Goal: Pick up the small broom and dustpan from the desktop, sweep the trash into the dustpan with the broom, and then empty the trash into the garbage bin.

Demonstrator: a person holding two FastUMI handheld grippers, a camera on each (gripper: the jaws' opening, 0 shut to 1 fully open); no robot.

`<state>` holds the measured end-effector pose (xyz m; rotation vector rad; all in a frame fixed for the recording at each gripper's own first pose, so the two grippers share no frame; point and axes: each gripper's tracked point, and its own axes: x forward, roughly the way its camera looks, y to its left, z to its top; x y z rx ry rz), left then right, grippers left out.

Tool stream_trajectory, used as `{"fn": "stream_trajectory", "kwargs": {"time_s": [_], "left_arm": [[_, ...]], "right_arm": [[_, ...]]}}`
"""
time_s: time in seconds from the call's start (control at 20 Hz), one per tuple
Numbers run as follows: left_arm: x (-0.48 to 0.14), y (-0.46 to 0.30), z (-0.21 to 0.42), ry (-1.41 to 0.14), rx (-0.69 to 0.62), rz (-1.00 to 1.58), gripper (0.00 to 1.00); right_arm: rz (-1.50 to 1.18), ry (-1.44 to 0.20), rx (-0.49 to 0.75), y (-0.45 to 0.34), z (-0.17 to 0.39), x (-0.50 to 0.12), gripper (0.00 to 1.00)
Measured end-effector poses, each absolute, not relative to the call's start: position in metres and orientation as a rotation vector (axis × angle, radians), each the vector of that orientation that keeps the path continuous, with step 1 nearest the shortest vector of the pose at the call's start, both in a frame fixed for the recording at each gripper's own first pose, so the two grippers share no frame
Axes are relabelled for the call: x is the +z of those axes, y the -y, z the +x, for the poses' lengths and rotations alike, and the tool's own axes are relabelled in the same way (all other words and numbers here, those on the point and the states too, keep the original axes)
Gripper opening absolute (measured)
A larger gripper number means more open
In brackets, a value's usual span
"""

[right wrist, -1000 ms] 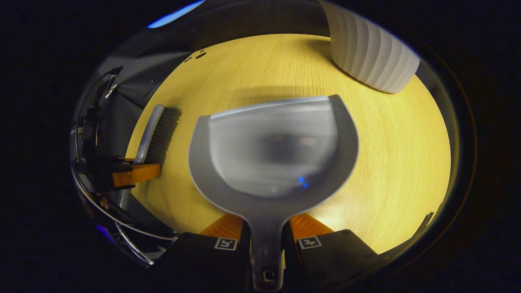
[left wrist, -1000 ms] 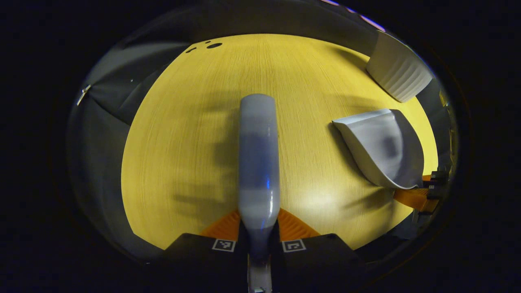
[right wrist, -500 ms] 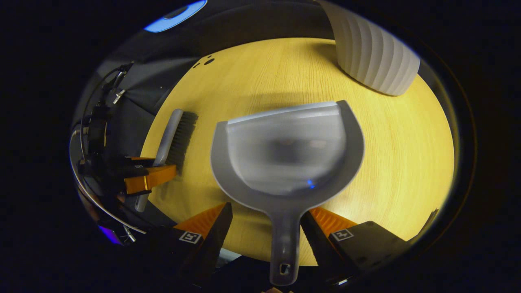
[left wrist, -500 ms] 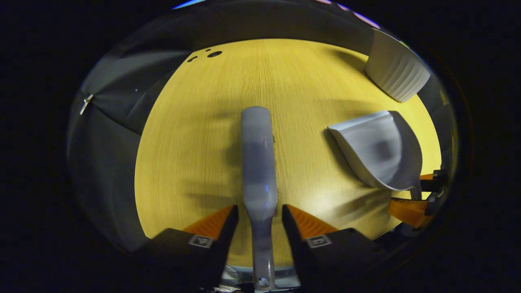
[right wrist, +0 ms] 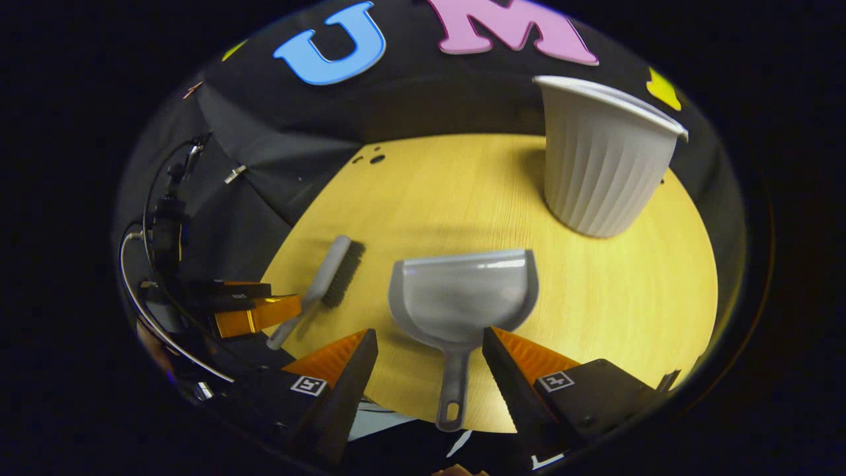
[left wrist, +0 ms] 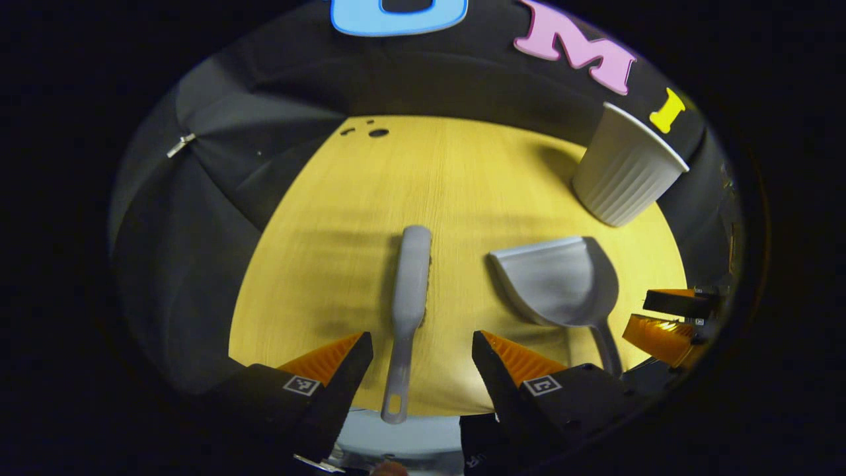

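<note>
The broom (left wrist: 411, 277) and the dustpan (left wrist: 562, 281) both lie flat on the yellow desktop (left wrist: 462, 178), side by side and a little apart, with their handles pointing toward the near edge of the desk. The left gripper (left wrist: 420, 360) hangs above the broom handle with its two fingers spread wide, one on each side of the handle and not touching it; it holds nothing. The right gripper (right wrist: 429, 360) is in the same condition over the dustpan handle: wide open, the handle between the fingers but free of them. The white ribbed garbage bin (right wrist: 601, 165) stands upright at the far right of the desk, well apart from both tools. I see no loose trash on the wood between the tools and the bin (a few small dark marks near the far left edge look more like holes in the desk than like trash, but they are too small to be sure), and the pan of the dustpan looks empty. So I judge the task to be at one of its two ends: either nothing is picked up yet, or the sweeping and emptying are finished and the tools are put down. From the clean desk I think the second is more likely, but I cannot be certain.
</note>
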<state>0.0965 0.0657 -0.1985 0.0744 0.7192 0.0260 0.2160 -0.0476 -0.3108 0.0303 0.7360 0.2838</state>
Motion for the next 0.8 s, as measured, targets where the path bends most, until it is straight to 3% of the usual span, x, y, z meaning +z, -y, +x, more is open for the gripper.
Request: {"fn": "stream_trajectory", "kwargs": {"time_s": [0.5, 0.6, 0.8], "left_arm": [[-0.074, -0.032, 0.039, -0.087, 0.101, 0.039, 0.96], [-0.068, -0.036, 0.029, -0.005, 0.147, 0.041, 0.96], [-0.050, -0.015, 0.014, 0.091, 0.117, 0.062, 0.96]], "right_arm": [[-0.119, -0.180, 0.193, 0.082, 0.213, -0.172, 0.99], [-0.151, -0.127, 0.211, 0.074, 0.207, -0.163, 0.99], [-0.160, -0.053, 0.234, 0.064, 0.193, -0.147, 0.98]]}}
